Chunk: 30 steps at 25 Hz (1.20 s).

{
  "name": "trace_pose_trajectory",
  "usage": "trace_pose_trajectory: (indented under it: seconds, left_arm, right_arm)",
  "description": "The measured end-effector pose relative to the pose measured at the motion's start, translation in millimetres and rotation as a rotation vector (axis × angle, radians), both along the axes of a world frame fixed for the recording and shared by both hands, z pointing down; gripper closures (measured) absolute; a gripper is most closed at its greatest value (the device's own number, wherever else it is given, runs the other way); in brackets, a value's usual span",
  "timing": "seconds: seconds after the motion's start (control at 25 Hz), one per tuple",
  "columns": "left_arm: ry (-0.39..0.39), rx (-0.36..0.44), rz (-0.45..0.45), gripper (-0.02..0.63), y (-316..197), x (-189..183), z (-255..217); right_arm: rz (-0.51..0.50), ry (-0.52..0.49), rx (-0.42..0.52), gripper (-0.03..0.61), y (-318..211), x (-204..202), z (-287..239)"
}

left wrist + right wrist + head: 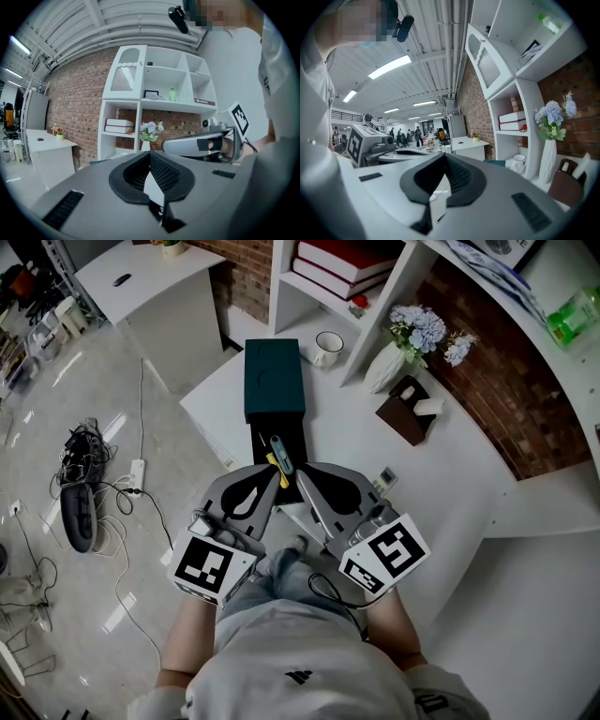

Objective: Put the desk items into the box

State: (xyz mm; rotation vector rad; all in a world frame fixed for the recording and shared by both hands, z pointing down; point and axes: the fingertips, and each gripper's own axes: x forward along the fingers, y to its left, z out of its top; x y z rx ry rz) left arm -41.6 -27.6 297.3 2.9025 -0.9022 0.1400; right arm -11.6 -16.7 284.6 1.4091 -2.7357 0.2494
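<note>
Grippers shut, empty: left gripper [275,480], right gripper [305,479]; black rectangular box [292,439] dead ahead, lengthwise away; white ceramic mug [328,348] beyond, nearer right gripper.

White desk [450,474], teal box [274,379], mug [328,348], flower vase [384,368], brown holder [406,412]

Teal box lid [274,381], white desk [450,474]

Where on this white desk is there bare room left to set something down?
The widest bare stretch of desk lies in front of the tissue holder, toward the right. A narrower strip runs left of the box. It is crowded at the back, where mug and vase stand.
</note>
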Motion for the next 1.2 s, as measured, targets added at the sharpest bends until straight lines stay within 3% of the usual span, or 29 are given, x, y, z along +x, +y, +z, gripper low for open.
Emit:
trace_pose_trajectory:
  seconds: [0.28,0.48,1.2]
  left_arm:
    - [-0.033,0.026,-0.002,0.601,2.1,-1.6,2.4]
    - [0.016,-0.002,-0.003,0.601,1.0,-3.7,-1.6]
    - [0.009,-0.011,0.034,0.601,-12.8,19.9,1.1]
  right_arm:
    - [-0.002,-0.009,0.001,0.571,-1.9,-1.9,1.0]
    - [-0.011,-0.006,-0.004,0.571,-3.3,-4.3,1.5]
    - [0.03,-0.023,-0.016,0.569,-19.3,16.9,7.0]
